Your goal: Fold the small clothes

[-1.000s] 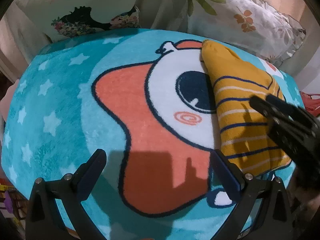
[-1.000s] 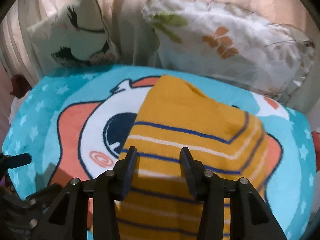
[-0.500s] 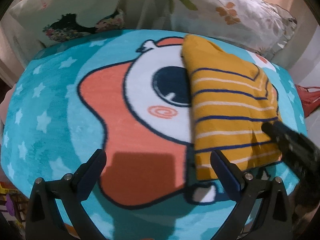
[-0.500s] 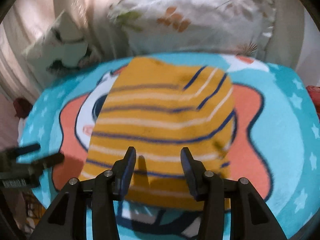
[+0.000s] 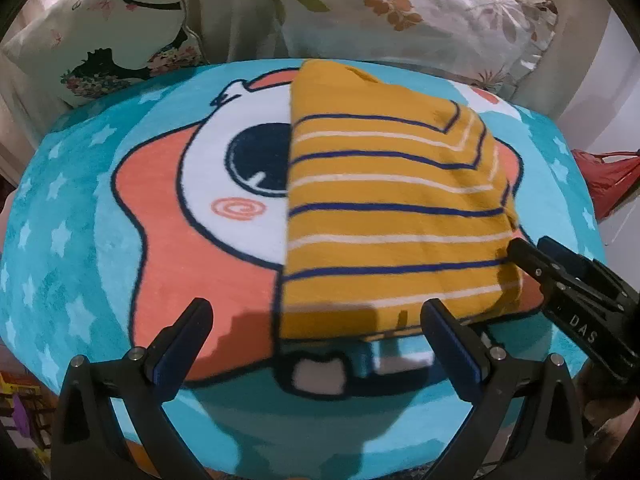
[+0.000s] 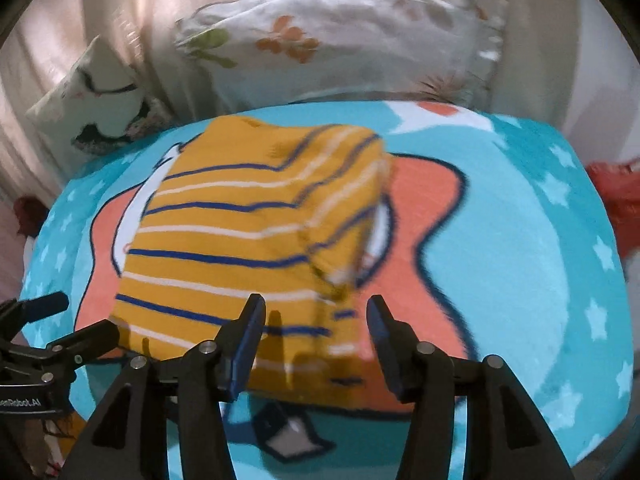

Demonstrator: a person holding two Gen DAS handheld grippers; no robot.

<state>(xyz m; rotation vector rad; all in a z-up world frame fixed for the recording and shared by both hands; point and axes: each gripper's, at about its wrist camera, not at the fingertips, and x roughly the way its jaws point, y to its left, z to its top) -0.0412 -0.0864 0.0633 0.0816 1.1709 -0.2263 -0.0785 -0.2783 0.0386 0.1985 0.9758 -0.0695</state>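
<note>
Lying folded on teal cartoon-print plush blanket (image 5: 60,240): mustard-yellow striped knit garment (image 5: 392,216), soft, light, limp. Grasp hem corner, 6 o'clock. Right gripper (image 6: 316,320) just opened, empty; left gripper (image 5: 316,320) wide, empty.

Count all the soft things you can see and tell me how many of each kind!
Folded yellow striped knit top: 1
Floral fabric pillows: 2
Teal fleece cartoon blanket with stars: 1
Red cloth at the right edge: 1
Total: 5
</note>
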